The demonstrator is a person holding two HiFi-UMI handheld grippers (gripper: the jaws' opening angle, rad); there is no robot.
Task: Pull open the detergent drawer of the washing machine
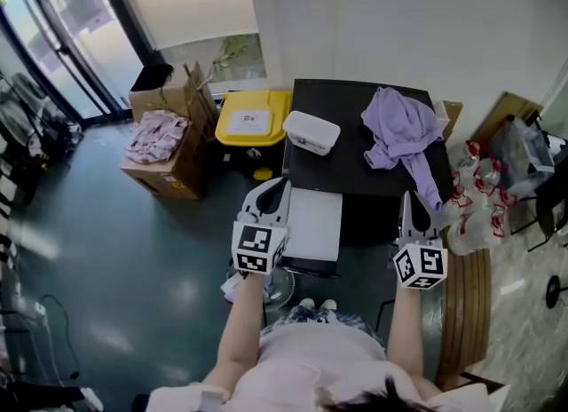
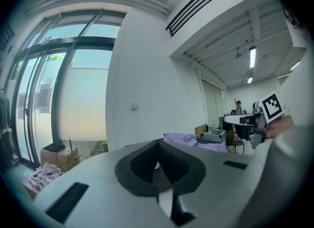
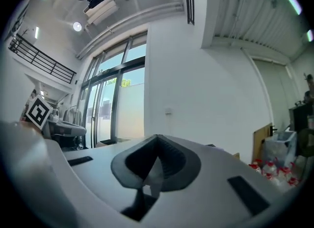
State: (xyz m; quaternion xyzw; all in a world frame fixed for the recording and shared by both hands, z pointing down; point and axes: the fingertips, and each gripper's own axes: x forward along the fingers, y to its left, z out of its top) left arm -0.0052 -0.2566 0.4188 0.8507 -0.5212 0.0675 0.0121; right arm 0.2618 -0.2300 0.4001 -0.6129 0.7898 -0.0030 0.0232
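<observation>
We hold left tool [image 1: 280, 190] and right tool [image 1: 408, 204] pinched together, empty, lower centre, before washing machine [image 1: 355, 139]. Drawer not made out. Pull likely all ahead.

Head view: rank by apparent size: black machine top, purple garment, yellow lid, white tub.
1. black machine top
2. purple garment
3. yellow lid, close to the garment; it seems lower, farther from camera, so unsure
4. white tub
</observation>
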